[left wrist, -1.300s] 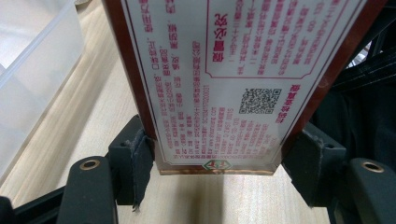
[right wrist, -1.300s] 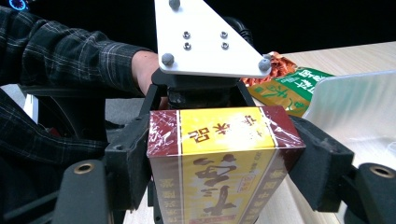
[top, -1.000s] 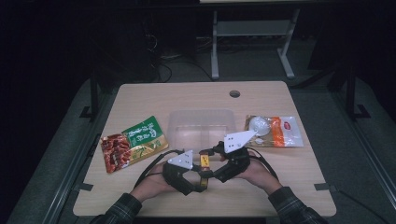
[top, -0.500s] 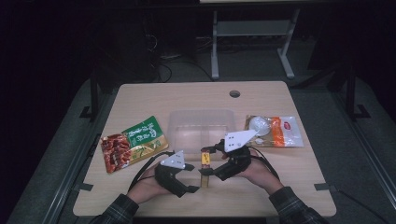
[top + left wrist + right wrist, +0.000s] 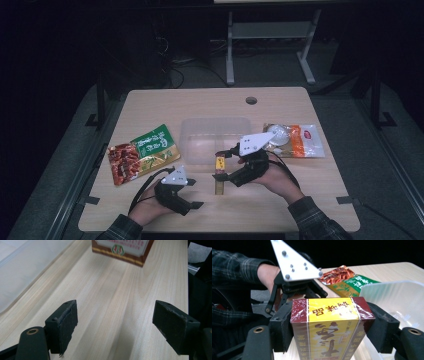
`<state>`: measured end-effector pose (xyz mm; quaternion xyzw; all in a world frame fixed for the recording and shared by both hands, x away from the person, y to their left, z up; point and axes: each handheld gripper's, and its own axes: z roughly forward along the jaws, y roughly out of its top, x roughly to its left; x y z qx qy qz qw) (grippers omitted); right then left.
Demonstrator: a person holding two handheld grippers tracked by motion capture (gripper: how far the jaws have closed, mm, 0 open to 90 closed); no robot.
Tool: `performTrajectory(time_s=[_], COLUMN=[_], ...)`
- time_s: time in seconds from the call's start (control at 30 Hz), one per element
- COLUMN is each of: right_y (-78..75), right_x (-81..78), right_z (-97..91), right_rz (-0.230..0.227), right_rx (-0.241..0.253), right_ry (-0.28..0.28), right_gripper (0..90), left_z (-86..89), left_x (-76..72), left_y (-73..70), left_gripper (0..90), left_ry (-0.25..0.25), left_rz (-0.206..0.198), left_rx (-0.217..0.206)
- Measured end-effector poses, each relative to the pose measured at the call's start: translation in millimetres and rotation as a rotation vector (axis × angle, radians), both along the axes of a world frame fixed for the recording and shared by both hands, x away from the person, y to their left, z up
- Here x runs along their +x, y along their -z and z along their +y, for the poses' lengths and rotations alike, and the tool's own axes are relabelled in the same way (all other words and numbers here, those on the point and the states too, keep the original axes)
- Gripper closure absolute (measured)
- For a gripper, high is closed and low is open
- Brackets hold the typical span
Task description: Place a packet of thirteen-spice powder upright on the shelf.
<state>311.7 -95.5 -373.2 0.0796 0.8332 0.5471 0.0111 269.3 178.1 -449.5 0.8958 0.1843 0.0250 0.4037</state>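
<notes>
Near the table's [image 5: 300, 100] front edge, the right gripper [image 5: 226, 165] clamps a yellow-and-maroon box [image 5: 219, 175], held upright just before the clear tub [image 5: 215, 137]. Left of it, the left gripper [image 5: 192, 197] has just been opening, jaws apart, nothing between them.

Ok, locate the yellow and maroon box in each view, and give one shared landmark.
High view: the box stands at centre, in the right gripper.
Left gripper view: its lower edge hangs at top centre.
Right gripper view: it sits low centre, clamped between the jaws.
Shared landmark: the clear tub.
</notes>
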Motion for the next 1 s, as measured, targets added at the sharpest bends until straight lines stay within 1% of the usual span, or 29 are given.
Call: performTrajectory(time_s=[0.07, 0.1, 0.17, 0.2, 0.23, 0.33, 0.4, 0.43, 0.53, 0.57, 0.63, 0.8, 0.83, 0.93, 0.97, 1.0], right_y=[-4.8, -7.1, -9.2, -13.4, -14.9, -20.3, -23.5, -24.8, -28.8, -29.9, -31.8, -35.0, -35.3, -35.3, -35.3, -35.8], right_x=[3.0, 4.3, 5.7, 8.9, 10.0, 13.7, 16.5, 17.9, 23.1, 25.5, 29.2, 40.0, 42.4, 49.2, 49.2, 53.6], right_z=[0.1, 0.1, 0.2, 0.3, -0.1, -1.8, -3.8, -4.6, -7.0, -7.6, -8.3, -7.2, -6.3, -3.0, -3.0, -1.5], right_rz=[-0.01, -0.009, -0.018, -0.031, -0.031, -0.042, -0.057, -0.053, -0.059, -0.068, -0.06, -0.071, -0.07, -0.071, -0.071, -0.075], right_rx=[0.012, 0.009, 0.007, 0.012, 0.009, 0.013, 0.015, 0.019, 0.008, 0.008, 0.02, 0.02, 0.017, 0.0, 0.0, -0.002], right_ry=[0.001, 0.007, 0.008, 0.002, -0.004, -0.005, -0.001, -0.002, -0.006, -0.012, -0.01, -0.015, -0.019, -0.021, -0.021, -0.021], right_gripper=[30.1, 30.0, 30.0, 30.0, 30.0, 30.0, 30.0, 30.0, 30.0, 30.0, 30.0, 30.0, 29.9, 29.9, 29.9, 29.9], left_z=[0.2, 0.7, 0.5, 0.4, 0.4, 0.2, 0.0, 0.0, -0.3, -0.6, -0.9, -0.2, -0.2, 0.3, 0.3, 0.4], left_x=[0.6, 1.5, 1.5, 1.5, 1.6, 2.0, 2.3, 2.4, 2.5, 2.5, 2.6, 2.9, 2.4, 2.6, 2.6, 2.6], left_y=[0.2, 0.3, 0.9, 1.3, 1.6, 2.1, 2.6, 2.7, 2.9, 3.1, 3.9, 4.3, 4.7, 4.8, 4.8, 4.8], left_gripper=[19.7, 19.7, 19.7, 19.7, 19.7, 19.7, 19.8, 19.7, 19.8, 19.7, 19.7, 19.7, 19.7, 19.7, 19.7, 19.8], left_ry=[-0.001, 0.003, 0.002, 0.004, 0.006, 0.007, 0.009, 0.011, 0.016, 0.018, 0.02, 0.016, 0.012, 0.012, 0.012, 0.013], left_rz=[-0.01, -0.017, -0.018, -0.019, -0.02, -0.018, -0.016, -0.014, -0.013, -0.012, -0.012, -0.014, -0.002, -0.001, -0.001, -0.001], left_rx=[-0.001, 0.012, 0.011, 0.017, 0.018, 0.02, 0.019, 0.022, 0.026, 0.026, 0.028, 0.028, 0.025, 0.023, 0.023, 0.025])
